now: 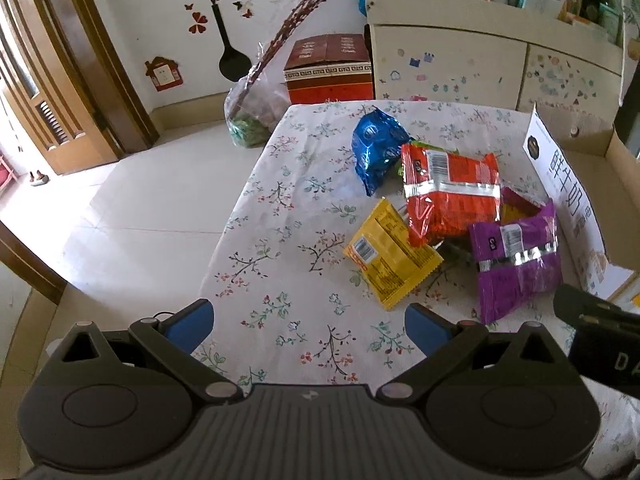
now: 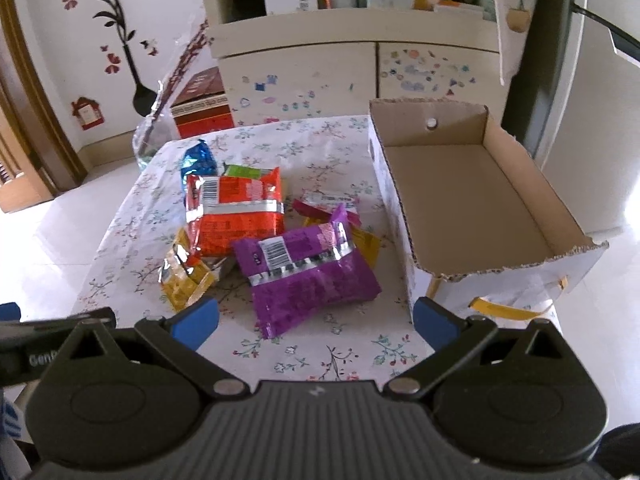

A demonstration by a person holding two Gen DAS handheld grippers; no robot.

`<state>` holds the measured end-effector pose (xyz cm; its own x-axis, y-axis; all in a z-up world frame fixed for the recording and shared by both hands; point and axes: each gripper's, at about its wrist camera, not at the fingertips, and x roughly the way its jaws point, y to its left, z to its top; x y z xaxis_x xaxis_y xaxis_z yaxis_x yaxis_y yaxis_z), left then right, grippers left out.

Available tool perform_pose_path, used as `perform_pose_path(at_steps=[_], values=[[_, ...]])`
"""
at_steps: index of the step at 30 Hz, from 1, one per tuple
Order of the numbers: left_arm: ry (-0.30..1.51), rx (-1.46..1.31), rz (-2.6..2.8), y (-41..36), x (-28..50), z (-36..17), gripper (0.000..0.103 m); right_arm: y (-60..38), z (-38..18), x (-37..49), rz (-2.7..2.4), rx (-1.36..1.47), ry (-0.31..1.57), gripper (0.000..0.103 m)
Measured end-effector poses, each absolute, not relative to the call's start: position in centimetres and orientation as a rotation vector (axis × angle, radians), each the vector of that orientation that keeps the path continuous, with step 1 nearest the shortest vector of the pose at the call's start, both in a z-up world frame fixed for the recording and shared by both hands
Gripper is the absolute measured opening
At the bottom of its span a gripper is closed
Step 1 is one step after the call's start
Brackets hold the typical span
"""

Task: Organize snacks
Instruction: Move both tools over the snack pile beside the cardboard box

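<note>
Several snack packets lie in a pile on the floral tablecloth (image 1: 280,240): a blue packet (image 1: 376,148), an orange one (image 1: 448,196), a yellow one (image 1: 388,256) and a purple one (image 1: 516,264). The right wrist view shows the same purple packet (image 2: 308,276), the orange packet (image 2: 236,212), the yellow packet (image 2: 184,276) and the blue packet (image 2: 198,162). An open cardboard box (image 2: 472,196) stands empty to the right of the pile. My left gripper (image 1: 308,326) is open above the near tablecloth, short of the pile. My right gripper (image 2: 316,320) is open just before the purple packet.
A cream cabinet (image 2: 320,64) with boxes on top stands behind the table. A red carton (image 1: 328,68) and a plastic bag with twigs (image 1: 248,116) sit on the floor at the far left. The right gripper's body (image 1: 600,328) shows at the left view's right edge.
</note>
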<state>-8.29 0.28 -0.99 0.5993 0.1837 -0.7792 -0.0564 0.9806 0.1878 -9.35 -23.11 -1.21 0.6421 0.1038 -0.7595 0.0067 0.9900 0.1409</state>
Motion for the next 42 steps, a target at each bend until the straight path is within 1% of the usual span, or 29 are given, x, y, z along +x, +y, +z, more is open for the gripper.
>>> perform_pose_path(at_steps=[17,42], values=[[0.923,0.187,0.147,-0.4,-8.2,-1.3,0.103,-21.8,-1.1,-9.5,0.026,0.032,0.858,0.102],[0.939,0.195,0.159,-0.6,-8.1,-1.6,0.103,-21.7,-1.3,-9.4,0.017,0.021,0.864,0.102]])
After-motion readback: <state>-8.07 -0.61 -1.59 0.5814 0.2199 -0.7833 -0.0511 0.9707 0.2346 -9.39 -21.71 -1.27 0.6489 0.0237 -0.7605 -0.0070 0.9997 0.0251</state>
